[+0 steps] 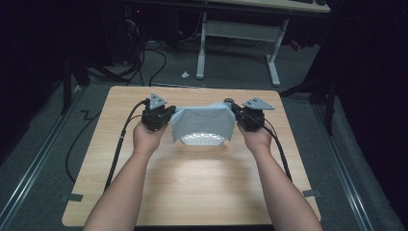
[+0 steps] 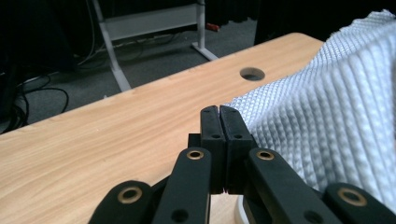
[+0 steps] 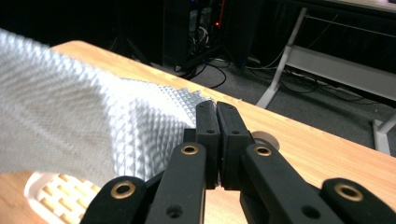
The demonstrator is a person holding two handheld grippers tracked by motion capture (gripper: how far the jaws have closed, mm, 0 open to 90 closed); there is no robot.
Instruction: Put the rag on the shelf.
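A pale blue-grey waffle-weave cloth (image 1: 202, 120) hangs stretched between both grippers above the wooden table (image 1: 192, 187). My left gripper (image 1: 166, 115) is shut on the cloth's left corner, its jaws pressed together on the fabric edge (image 2: 219, 114). My right gripper (image 1: 236, 115) is shut on the right corner (image 3: 215, 109). Beneath the cloth lies a white slotted object (image 1: 203, 139), partly covered; its ribbed surface (image 3: 56, 191) peeks out under the fabric. The cloth (image 2: 327, 116) drapes to the right of the left gripper and spreads left (image 3: 60, 126) of the right gripper.
A round hole (image 2: 252, 73) sits in the tabletop near its far edge. Cables (image 1: 120, 144) trail from both grippers across the table. Behind the table stands a white desk frame (image 1: 238, 33) on grey carpet. The near half of the table is bare wood.
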